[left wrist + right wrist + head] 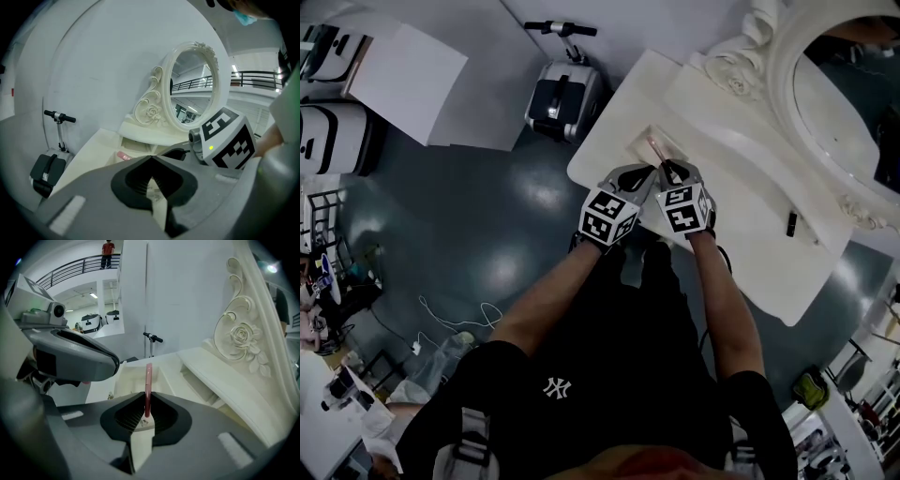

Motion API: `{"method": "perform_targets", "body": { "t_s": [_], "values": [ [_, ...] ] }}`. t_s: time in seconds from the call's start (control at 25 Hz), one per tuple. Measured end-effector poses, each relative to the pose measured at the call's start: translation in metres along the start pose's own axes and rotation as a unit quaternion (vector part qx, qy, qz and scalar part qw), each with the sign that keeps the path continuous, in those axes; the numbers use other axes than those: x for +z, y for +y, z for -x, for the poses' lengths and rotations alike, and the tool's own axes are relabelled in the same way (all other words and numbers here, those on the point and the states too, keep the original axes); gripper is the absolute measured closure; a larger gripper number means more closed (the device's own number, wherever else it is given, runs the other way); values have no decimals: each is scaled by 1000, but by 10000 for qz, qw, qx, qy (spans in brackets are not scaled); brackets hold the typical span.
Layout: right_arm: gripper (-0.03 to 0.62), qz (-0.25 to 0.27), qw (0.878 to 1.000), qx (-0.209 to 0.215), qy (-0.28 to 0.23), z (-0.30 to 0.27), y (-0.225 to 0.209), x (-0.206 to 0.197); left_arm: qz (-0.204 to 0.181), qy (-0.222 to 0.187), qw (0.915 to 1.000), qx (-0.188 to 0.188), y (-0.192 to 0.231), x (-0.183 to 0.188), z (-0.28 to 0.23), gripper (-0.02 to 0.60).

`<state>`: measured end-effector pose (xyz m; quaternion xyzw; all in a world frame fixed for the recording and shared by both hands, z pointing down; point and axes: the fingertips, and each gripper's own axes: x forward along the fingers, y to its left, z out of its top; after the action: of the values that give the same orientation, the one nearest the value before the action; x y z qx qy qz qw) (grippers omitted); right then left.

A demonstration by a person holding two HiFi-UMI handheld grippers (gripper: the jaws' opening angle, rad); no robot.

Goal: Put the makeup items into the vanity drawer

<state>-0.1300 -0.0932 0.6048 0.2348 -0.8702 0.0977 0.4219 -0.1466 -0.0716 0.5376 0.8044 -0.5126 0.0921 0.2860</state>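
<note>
My right gripper (668, 169) (147, 397) is shut on a slim pink makeup tube (148, 378) that sticks out ahead of its jaws. The tube (655, 148) hangs over the open drawer (639, 139) (129, 378) at the left end of the white vanity table (741, 202). Close beside it on the left, my left gripper (645, 172) (151, 158) has its jaw tips together and holds nothing. A pink end (124, 156) shows over the drawer in the left gripper view. A small black makeup item (791, 223) lies on the tabletop to the right.
An ornate white oval mirror (834, 103) (194, 86) stands at the back of the vanity. A folded scooter (565, 89) is parked on the floor left of the table. Suitcases (328, 131) and a white box (412, 84) stand further left.
</note>
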Motion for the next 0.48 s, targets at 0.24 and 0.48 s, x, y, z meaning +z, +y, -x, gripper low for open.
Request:
{"method": "perform_targets", "body": {
  "t_s": [0.24,0.48],
  "values": [
    [493,159,9997,81,188,-13,-1,0,53,-4,10000,57,9,2,0,581],
    [500,103,9998,-10,184,-8,-4,-3,53,23,10000,5,6,2,-3,581]
  ]
}}
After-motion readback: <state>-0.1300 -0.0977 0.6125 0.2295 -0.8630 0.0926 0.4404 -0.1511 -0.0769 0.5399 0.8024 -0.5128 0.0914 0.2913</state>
